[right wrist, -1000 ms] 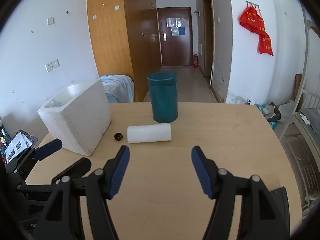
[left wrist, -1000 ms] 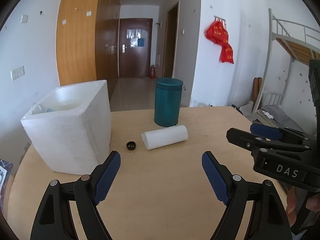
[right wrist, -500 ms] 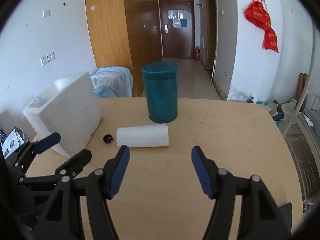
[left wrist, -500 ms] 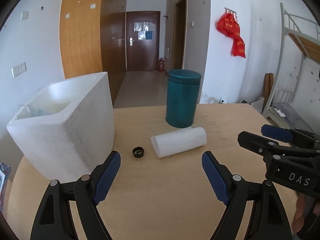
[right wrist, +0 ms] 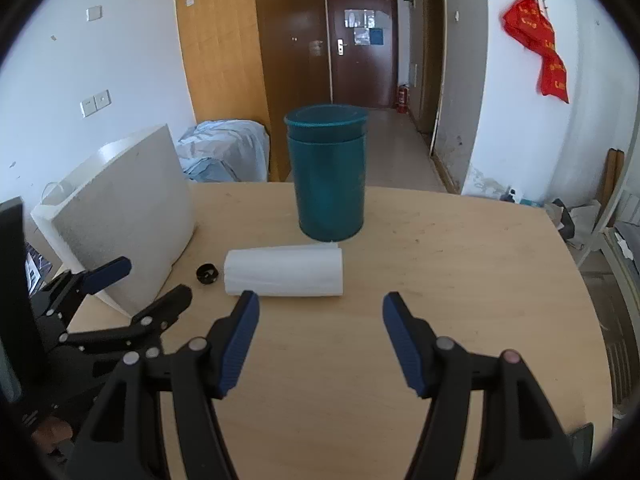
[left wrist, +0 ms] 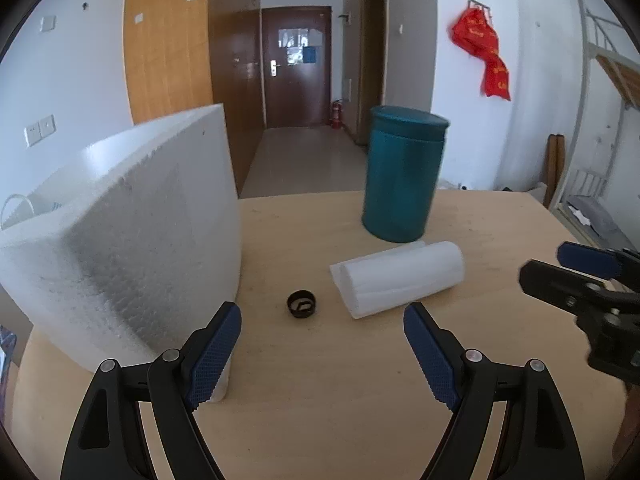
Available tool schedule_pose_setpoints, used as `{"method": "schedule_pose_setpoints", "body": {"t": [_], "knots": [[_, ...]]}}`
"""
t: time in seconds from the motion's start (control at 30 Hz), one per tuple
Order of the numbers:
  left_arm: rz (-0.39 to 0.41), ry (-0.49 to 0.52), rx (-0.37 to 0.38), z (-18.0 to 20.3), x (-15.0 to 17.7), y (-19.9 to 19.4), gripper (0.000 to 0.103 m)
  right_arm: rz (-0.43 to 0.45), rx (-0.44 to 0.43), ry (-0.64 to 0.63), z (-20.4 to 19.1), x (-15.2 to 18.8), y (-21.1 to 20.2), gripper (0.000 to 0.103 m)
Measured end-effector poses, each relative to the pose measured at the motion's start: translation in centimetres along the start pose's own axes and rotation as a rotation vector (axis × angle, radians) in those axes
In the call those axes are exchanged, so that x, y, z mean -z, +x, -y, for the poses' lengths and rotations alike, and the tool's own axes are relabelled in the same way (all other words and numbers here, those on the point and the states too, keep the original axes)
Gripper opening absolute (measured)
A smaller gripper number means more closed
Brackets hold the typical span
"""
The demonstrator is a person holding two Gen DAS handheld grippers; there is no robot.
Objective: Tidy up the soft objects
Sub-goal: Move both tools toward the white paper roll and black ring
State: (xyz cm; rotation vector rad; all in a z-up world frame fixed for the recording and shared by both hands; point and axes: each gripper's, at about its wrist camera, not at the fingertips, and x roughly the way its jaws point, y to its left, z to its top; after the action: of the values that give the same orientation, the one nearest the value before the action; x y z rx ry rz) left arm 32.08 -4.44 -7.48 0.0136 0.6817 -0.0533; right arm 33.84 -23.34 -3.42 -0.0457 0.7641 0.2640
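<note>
Both claws gape empty over the counter (right wrist: 460, 272): the right claw (right wrist: 320, 340) lines up just short of the white foam roll (right wrist: 284, 271), the left claw (left wrist: 322, 350) nearer the small black cap (left wrist: 301, 303). The roll lies beside the teal canister (right wrist: 326, 176), near the foam box (left wrist: 120, 240). A hard pinch could crush or unroll it, or nudge it into the canister. The red hanging (right wrist: 540, 52) bears gold characters, seemingly too blurred to read.

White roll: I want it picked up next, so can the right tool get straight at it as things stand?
Probably yes. The right tool is open, pointing at the white roll, with only bare table between them. The can stands behind the roll and the cap lies off its left end.
</note>
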Motion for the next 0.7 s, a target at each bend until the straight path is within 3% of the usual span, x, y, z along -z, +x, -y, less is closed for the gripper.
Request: {"method": "schedule_pose_setpoints", "body": {"t": [0.4, 0.7], "knots": [[-0.029, 0.034, -0.074, -0.1, -0.5, 3.4, 0.082, -0.01, -0.016, 0.001, 0.0, -0.4, 1.4, 0.068], [-0.047, -0.012, -0.076, -1.7, -0.5, 4.3, 0.081, -0.019, -0.017, 0.001, -0.1, -0.3, 2.0, 0.068]]}}
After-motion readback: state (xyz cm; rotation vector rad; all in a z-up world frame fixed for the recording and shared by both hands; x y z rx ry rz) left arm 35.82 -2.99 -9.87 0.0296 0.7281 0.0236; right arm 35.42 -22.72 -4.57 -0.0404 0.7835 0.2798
